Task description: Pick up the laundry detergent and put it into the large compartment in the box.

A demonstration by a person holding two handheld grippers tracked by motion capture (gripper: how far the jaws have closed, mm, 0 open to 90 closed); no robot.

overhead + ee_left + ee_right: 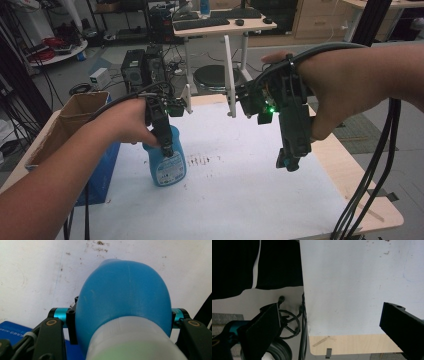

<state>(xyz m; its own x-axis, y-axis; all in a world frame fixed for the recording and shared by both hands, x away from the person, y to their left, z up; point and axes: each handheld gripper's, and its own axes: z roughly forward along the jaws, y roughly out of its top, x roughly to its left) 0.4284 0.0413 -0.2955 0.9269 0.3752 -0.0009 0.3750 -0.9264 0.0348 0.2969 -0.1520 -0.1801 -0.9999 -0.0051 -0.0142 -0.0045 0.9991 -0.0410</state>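
One bench (280,200) is sitting under a stained white sheet (240,195), and one open cardboard box (75,117) is resting at its left edge with a blue packet (102,170) leaning against it. One blue bottle (167,165) is standing upright left of centre, just beside that packet. The left gripper (167,145) is coming down over it, fingers (71,325) clamping the bottle's blue shoulder (125,297); its cap is blurry and cut off in the left gripper view. The right gripper (289,161) is hanging above the sheet well apart, fingers (397,322) spread wide, holding nothing.
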